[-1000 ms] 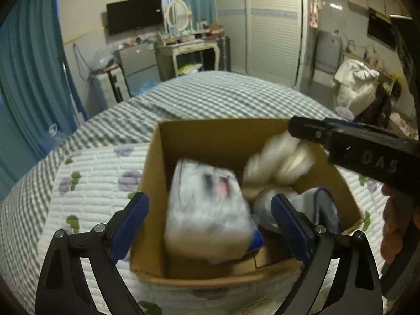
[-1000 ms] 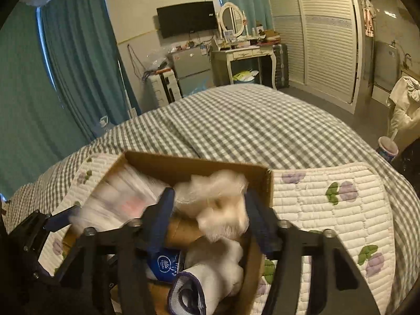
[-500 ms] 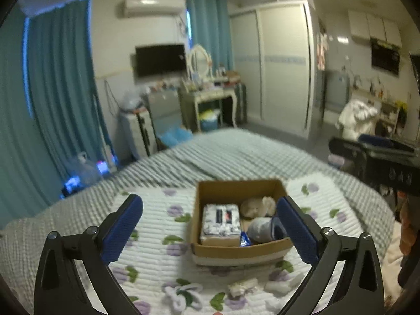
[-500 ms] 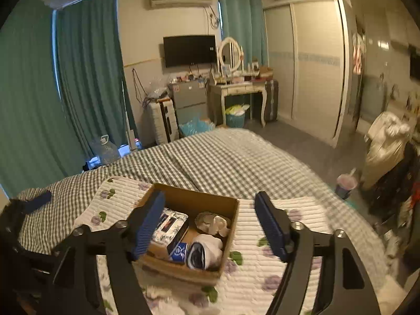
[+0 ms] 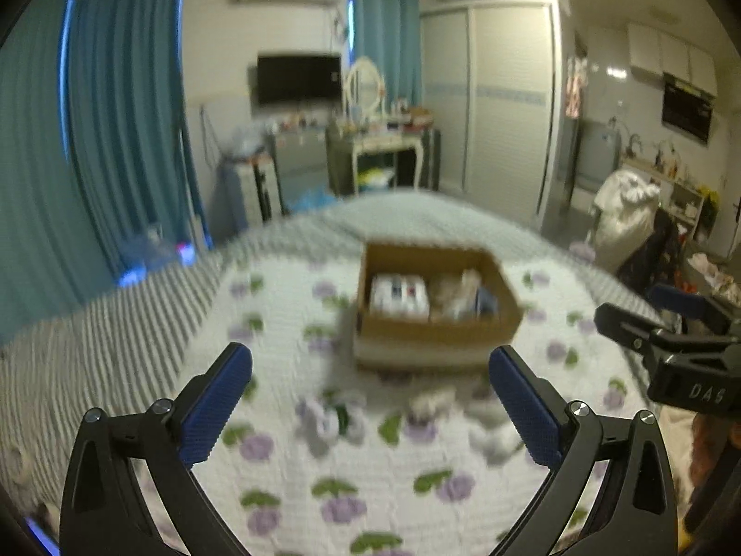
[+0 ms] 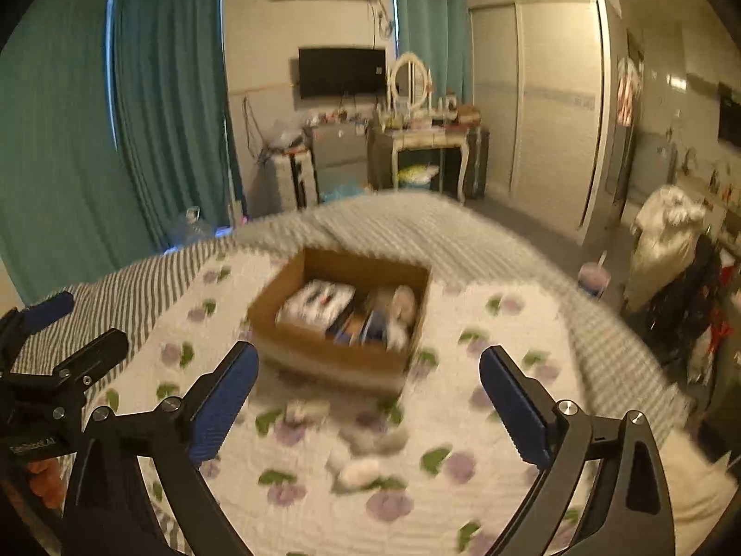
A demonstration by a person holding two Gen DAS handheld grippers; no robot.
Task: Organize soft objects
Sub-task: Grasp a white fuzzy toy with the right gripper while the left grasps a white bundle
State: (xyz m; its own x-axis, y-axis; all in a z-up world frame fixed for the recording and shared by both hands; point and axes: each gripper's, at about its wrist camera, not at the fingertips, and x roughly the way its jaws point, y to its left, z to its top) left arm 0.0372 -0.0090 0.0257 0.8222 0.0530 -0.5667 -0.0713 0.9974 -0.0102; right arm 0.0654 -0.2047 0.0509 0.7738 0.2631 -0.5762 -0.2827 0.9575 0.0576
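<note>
A brown cardboard box (image 5: 435, 331) sits on the flowered quilt; it also shows in the right wrist view (image 6: 324, 352). Inside lie a white printed packet (image 5: 398, 294), a pale plush item (image 5: 451, 294) and a blue-edged white item (image 6: 377, 324). Small white soft items (image 5: 324, 417) lie blurred on the quilt in front of the box, also in the right wrist view (image 6: 359, 470). My left gripper (image 5: 370, 403) is open and empty, well back from the box. My right gripper (image 6: 368, 401) is open and empty, also back from the box.
The quilt (image 5: 287, 477) lies on a grey checked bed (image 6: 398, 227). Beyond the bed stand a dressing table (image 6: 428, 139), teal curtains (image 6: 171, 92) and a wardrobe (image 6: 537, 102). Clutter fills the right side of the room (image 5: 625, 217). Both views are motion-blurred.
Both grippers have pulled up and back from inside the box to well above the quilt. The packet and the plush item stay in the box. Both grippers are now empty.
</note>
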